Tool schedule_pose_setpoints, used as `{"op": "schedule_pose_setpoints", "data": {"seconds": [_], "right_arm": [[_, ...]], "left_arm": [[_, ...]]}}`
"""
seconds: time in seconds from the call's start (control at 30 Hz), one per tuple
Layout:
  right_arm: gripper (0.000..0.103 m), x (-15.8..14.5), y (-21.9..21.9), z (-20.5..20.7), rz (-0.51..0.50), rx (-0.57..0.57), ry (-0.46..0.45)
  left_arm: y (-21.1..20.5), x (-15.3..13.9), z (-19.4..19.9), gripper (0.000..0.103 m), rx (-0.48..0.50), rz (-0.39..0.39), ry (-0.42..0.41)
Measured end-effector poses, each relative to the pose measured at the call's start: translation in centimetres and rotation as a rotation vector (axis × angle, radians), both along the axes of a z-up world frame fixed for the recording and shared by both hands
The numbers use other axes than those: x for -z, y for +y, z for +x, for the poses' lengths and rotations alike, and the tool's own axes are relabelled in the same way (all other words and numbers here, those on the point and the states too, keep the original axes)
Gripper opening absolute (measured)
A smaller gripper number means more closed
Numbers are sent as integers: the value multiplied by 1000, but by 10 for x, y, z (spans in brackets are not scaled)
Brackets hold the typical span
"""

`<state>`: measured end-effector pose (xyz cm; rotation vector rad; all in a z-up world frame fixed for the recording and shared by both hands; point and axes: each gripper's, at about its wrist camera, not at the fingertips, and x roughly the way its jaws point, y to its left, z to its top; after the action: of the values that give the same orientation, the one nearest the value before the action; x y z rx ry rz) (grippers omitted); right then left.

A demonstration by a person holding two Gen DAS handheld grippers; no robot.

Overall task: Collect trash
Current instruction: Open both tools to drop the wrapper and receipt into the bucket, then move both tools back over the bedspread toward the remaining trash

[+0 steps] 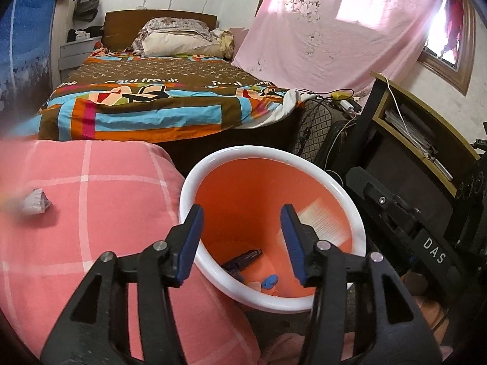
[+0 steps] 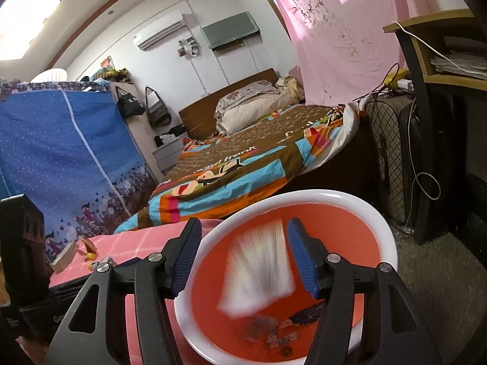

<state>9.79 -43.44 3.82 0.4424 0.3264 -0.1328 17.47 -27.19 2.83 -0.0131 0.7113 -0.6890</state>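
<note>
An orange bin with a white rim stands beside a pink checked blanket. My left gripper hangs open over the bin's mouth with nothing between its fingers. In the bin lie a dark wrapper and a blue scrap, and a blurred white paper shows against its far wall. A crumpled white paper ball rests on the blanket at the left. My right gripper is open above the same bin's rim. A motion-blurred white paper sits between its fingers, not pressed by the pads.
A bed with a colourful quilt lies beyond the bin, and a pink curtain hangs behind. A black desk with a shelf and cables is on the right. A cardboard piece and orange peel lie on the blanket. A blue wardrobe stands left.
</note>
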Motion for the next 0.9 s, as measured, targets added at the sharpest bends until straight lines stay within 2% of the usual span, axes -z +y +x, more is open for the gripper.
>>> {"op": "schedule_pose_setpoints", "data": {"seconds": [0.23, 0.53, 0.63, 0.7, 0.9], "right_arm": [[65, -1, 2, 0, -4, 11, 3], [83, -16, 12, 2, -31, 20, -55], [92, -22, 19, 2, -34, 20, -100], [103, -27, 25, 1, -40, 23, -135], [103, -39, 47, 2, -75, 4, -224]], "left_arm": [[12, -3, 2, 62, -42, -22, -10], [53, -24, 1, 88, -165, -109, -111], [71, -32, -1, 102, -223, -130, -167], [86, -36, -3, 103, -277, -157, -213], [124, -46, -6, 103, -361, -180, -284]]}}
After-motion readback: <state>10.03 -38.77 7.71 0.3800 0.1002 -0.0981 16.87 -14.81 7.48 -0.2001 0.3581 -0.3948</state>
